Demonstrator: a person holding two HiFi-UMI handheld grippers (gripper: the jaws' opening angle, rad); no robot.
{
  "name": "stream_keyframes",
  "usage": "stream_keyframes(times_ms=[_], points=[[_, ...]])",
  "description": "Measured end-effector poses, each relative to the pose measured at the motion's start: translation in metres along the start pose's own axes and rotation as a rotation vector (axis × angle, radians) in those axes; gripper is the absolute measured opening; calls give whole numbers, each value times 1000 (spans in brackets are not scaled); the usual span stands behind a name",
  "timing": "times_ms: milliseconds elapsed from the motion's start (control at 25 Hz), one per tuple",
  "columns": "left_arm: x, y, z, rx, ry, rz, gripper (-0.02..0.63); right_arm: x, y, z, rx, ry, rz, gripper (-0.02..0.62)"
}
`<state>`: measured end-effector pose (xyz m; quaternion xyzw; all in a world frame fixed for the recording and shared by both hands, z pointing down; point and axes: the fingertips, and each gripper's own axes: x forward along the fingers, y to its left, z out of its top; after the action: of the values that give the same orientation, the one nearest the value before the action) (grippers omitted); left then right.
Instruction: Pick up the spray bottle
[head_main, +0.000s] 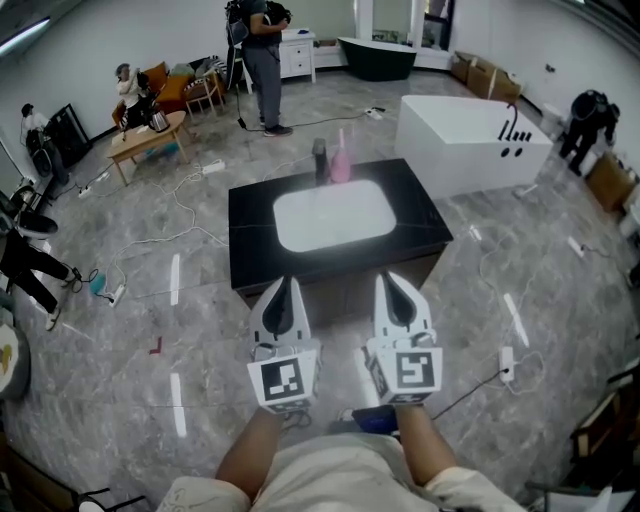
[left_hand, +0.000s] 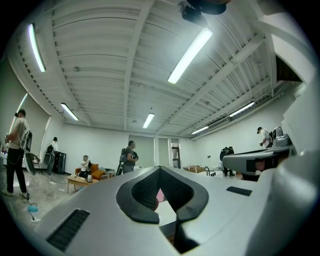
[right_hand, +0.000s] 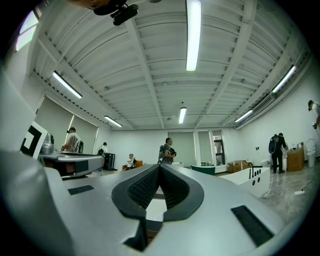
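Note:
The pink spray bottle (head_main: 341, 160) stands upright at the far edge of a black table (head_main: 410, 215), behind a white basin (head_main: 335, 215) set into its top. A dark bottle (head_main: 320, 160) stands just left of it. My left gripper (head_main: 284, 283) and right gripper (head_main: 393, 278) are side by side, short of the table's near edge and well away from the bottle. Both are shut with nothing in them. In the left gripper view the pink spray bottle (left_hand: 160, 195) shows through the hollow below the closed tips of the left gripper (left_hand: 160, 168). The right gripper (right_hand: 160, 166) points level at the table.
A white bathtub (head_main: 470, 140) stands to the right behind the table. Cables (head_main: 190, 200) trail over the grey floor. A person (head_main: 262, 60) stands at the back, others sit by a wooden coffee table (head_main: 148, 137) at the left, and another bends at the far right (head_main: 588, 115).

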<state>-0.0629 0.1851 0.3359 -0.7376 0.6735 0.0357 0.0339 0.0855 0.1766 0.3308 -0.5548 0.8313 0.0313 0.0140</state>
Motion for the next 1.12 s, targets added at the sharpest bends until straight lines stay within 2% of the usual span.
stream_keyframes(times_ms=[80,280,600,880,1000,1120], points=[[13,-5,-2,10,3,9,2,8,-11,-7,-1,34,2,5],[41,-17,-10,13,8,28,2,30,-39,-5,-10,-10,9,5],[79,-16,-22,8,28,33,2,67,-59,-10,-5,9,8,5],[127,2,-38,-3,41,13,2,120,-60,-20,-18,24,-4,5],[146,22,-42,-42,40,16,2,148,-57,-25,-29,32,-22,5],[169,37,-45,-35,37,9,2,173,-55,-27,-46,36,-35,5]])
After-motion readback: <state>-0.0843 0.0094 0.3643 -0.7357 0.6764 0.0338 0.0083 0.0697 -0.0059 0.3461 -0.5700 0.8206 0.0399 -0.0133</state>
